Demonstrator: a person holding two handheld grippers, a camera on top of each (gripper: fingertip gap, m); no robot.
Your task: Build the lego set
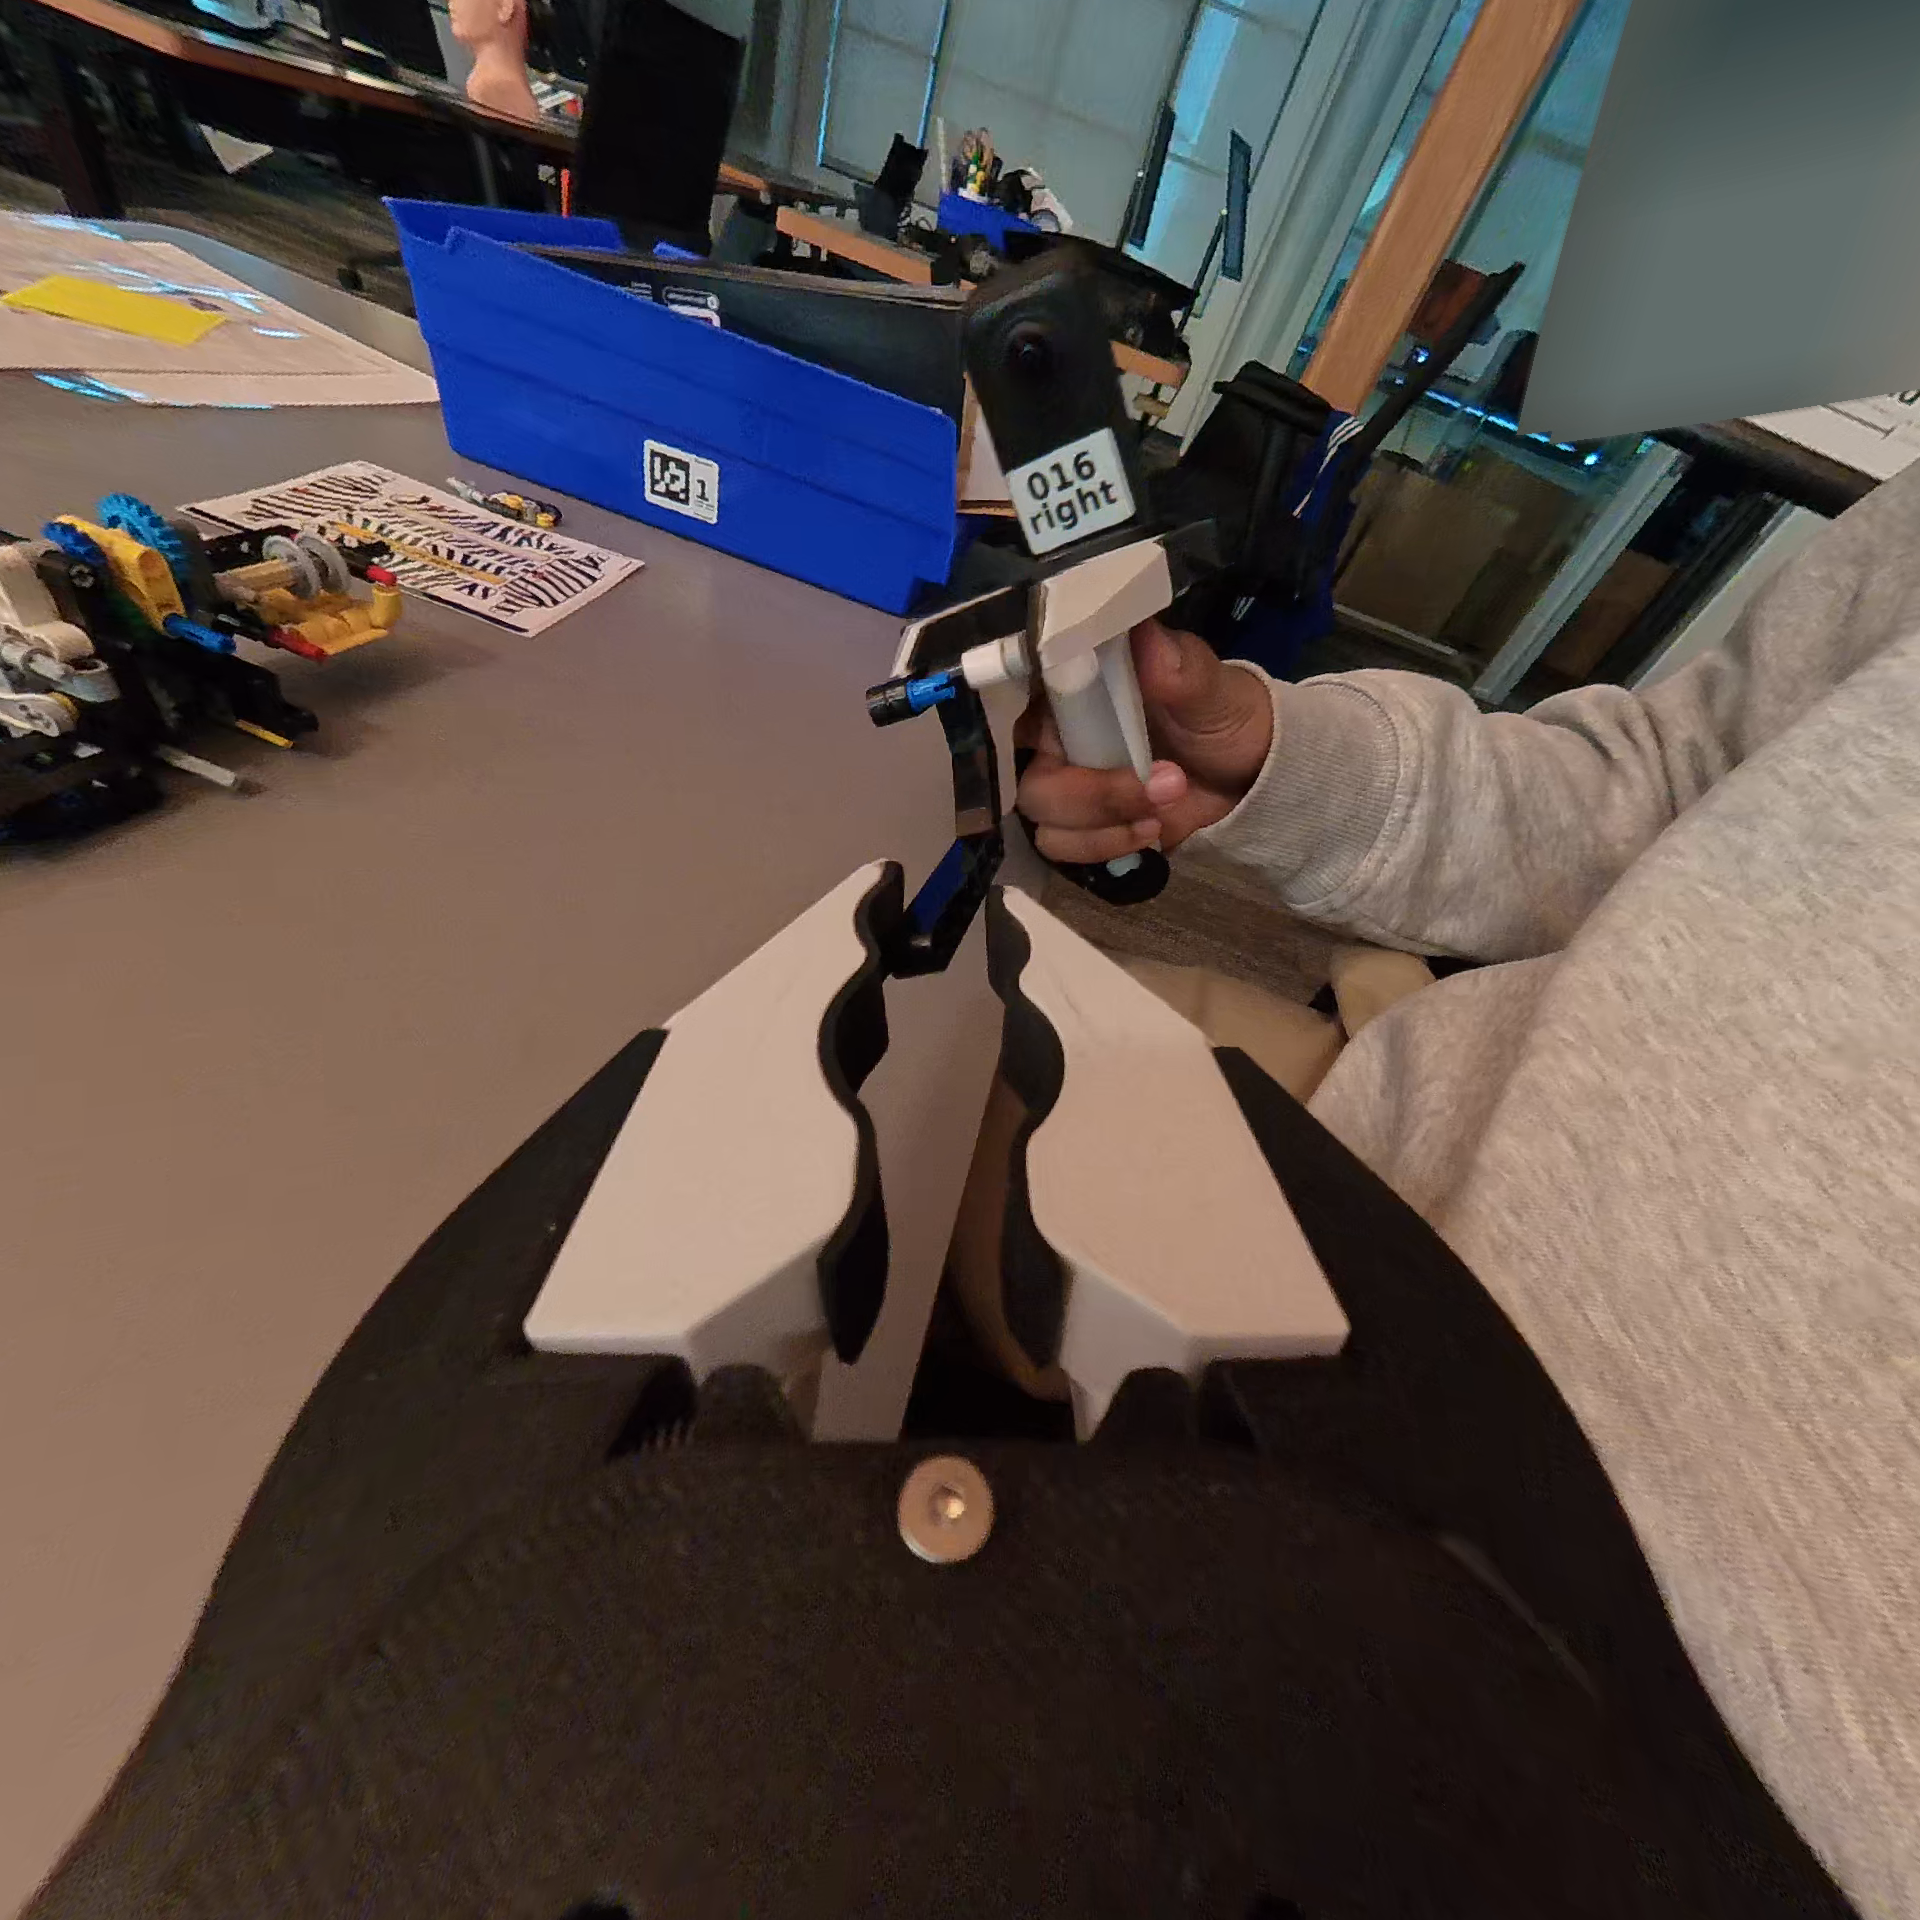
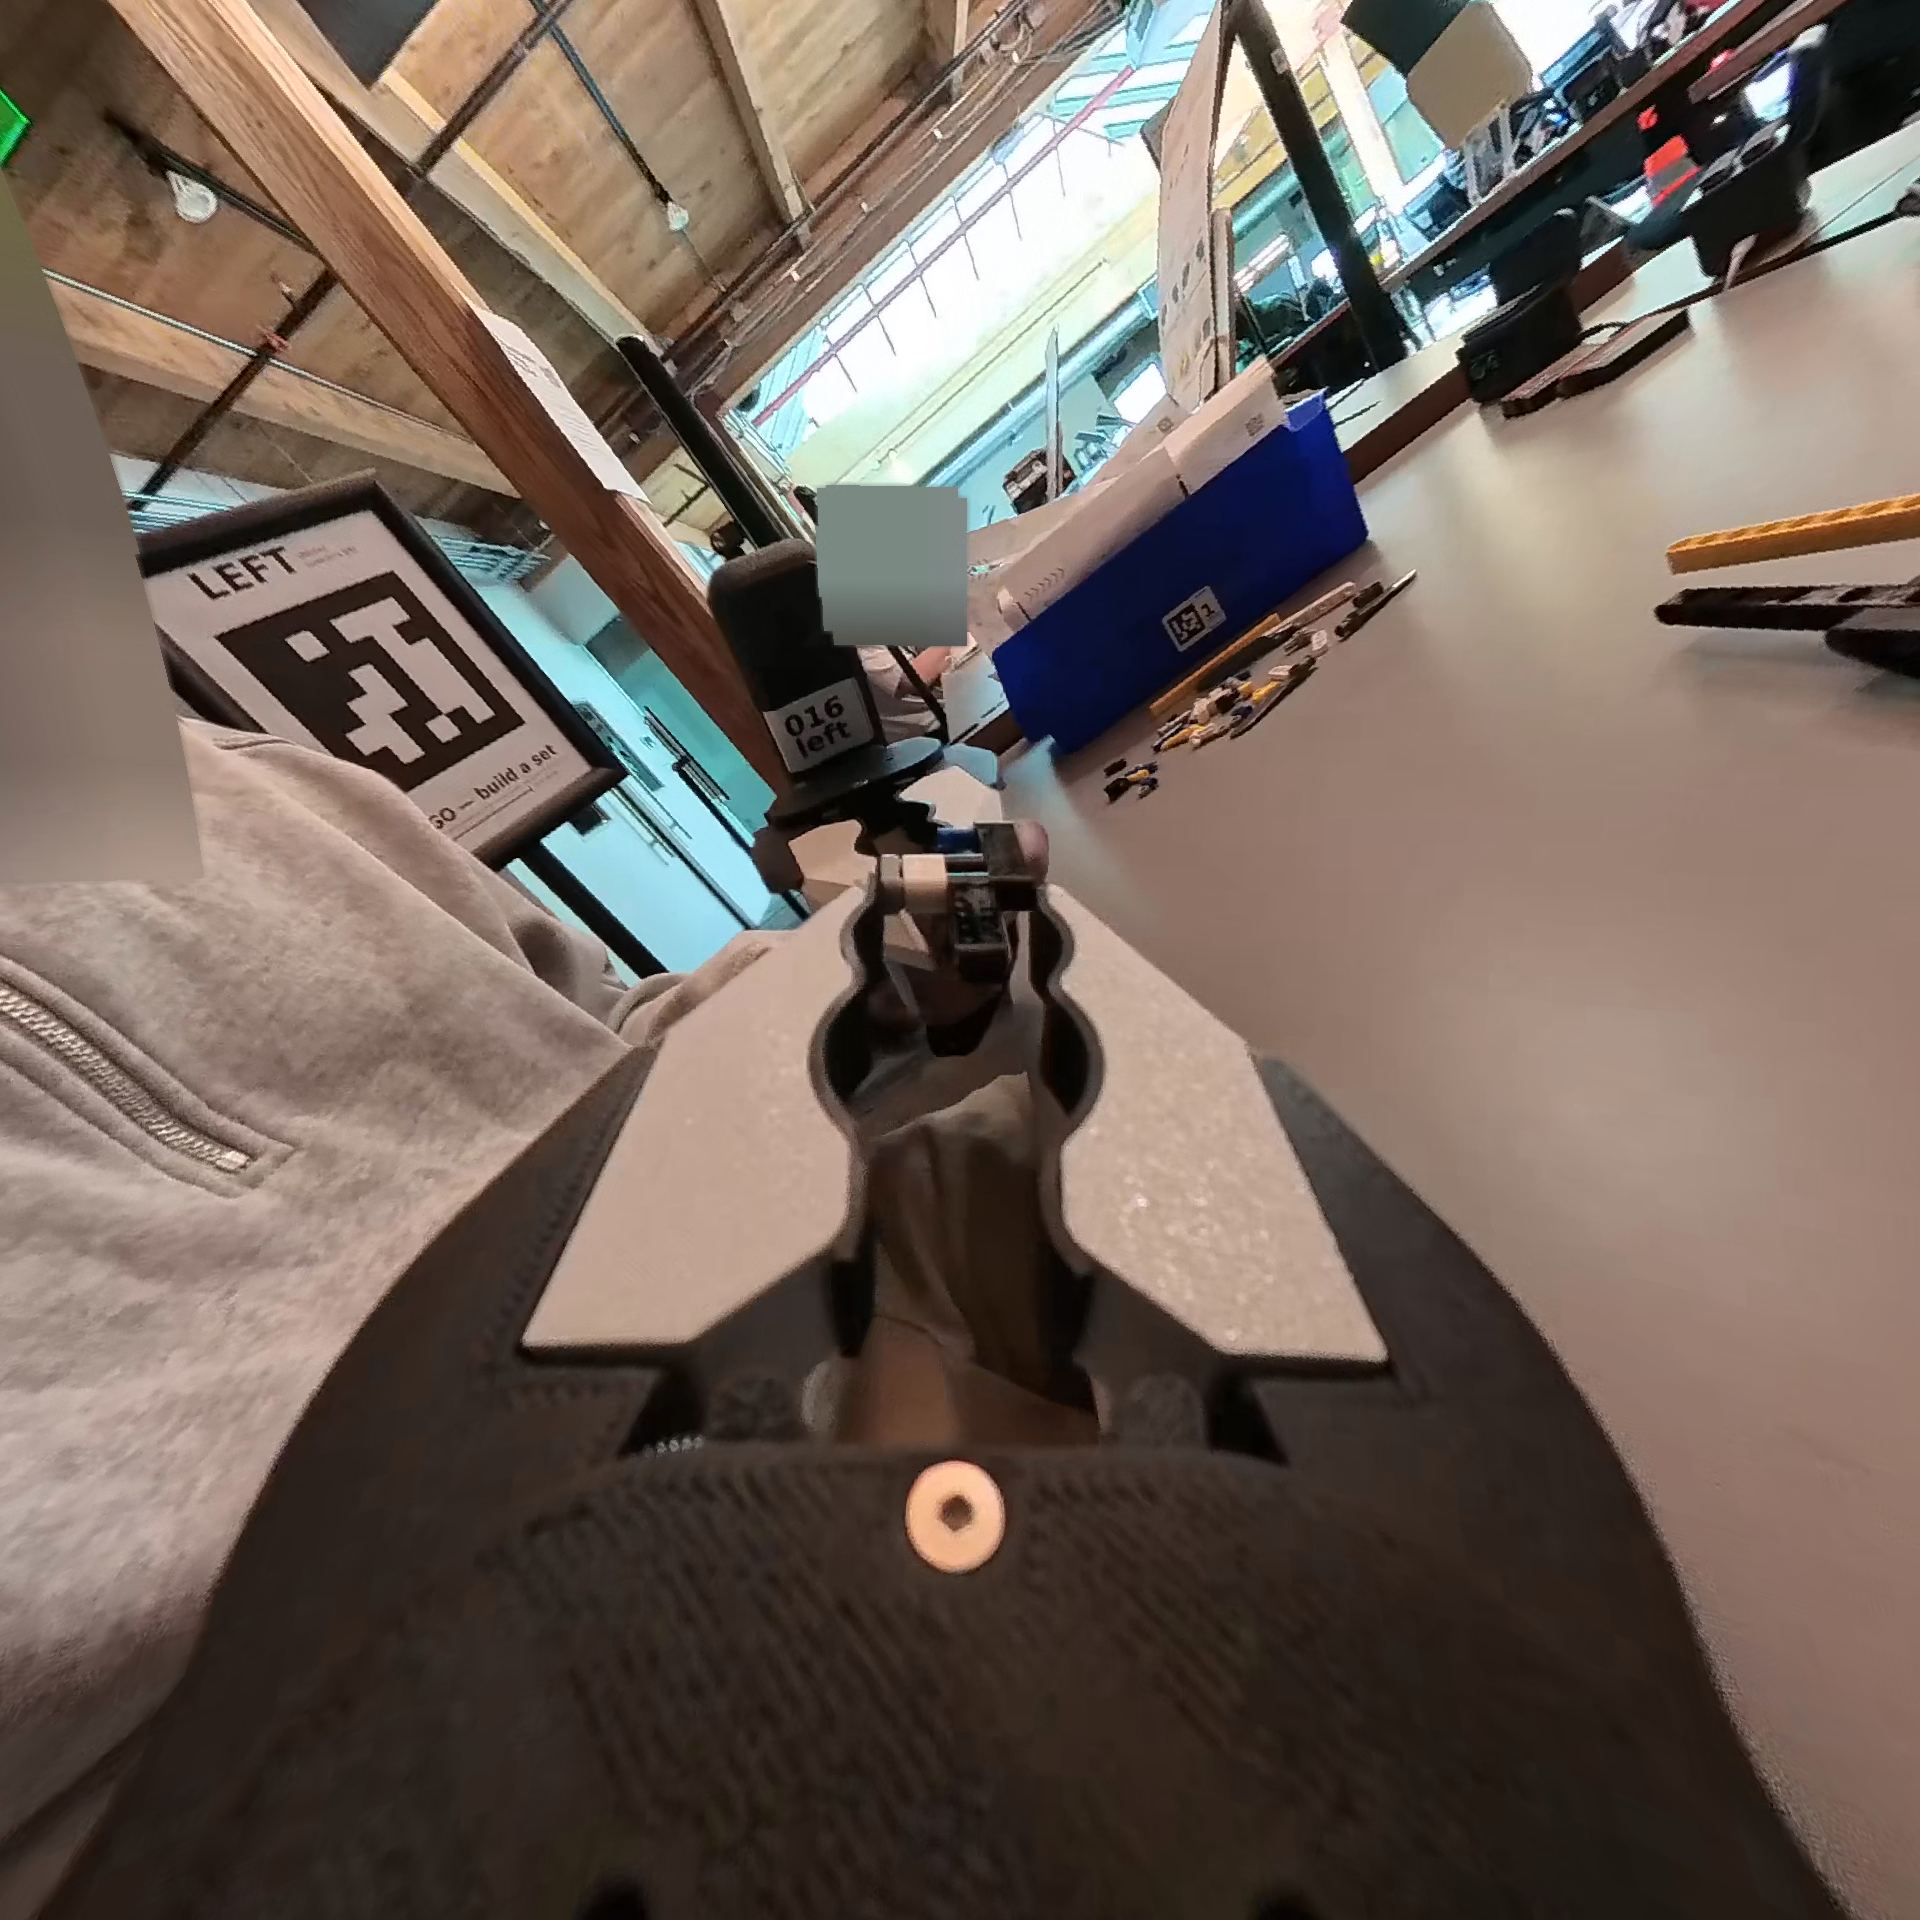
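A small black lego sub-assembly (image 1: 977,769) with a white pin and a blue pin hangs in the air between both grippers, over the table's near edge. My left gripper (image 1: 940,904) is shut on its lower black-and-blue end. My right gripper (image 1: 987,644), held by a hand, is shut on its upper end, where the pins stick out to the left. In the right wrist view the right gripper (image 2: 956,894) pinches the same sub-assembly (image 2: 977,920), with the left gripper (image 2: 914,821) just beyond it. A partly built lego model (image 1: 156,634) sits on the table at the left.
A blue bin (image 1: 675,416) stands behind a sticker sheet (image 1: 416,540); the bin also shows in the right wrist view (image 2: 1195,582). Loose lego pieces (image 2: 1236,686) lie before it, with a yellow beam (image 2: 1787,535) and black beams (image 2: 1787,613) at the right. A person in a grey sweatshirt (image 1: 1610,1039) is close by. My hands' fingertips stand some 5 centimeters from each other. The partly built lego model (image 1: 156,634) is about 20 centimeters from both grippers' fingertips.
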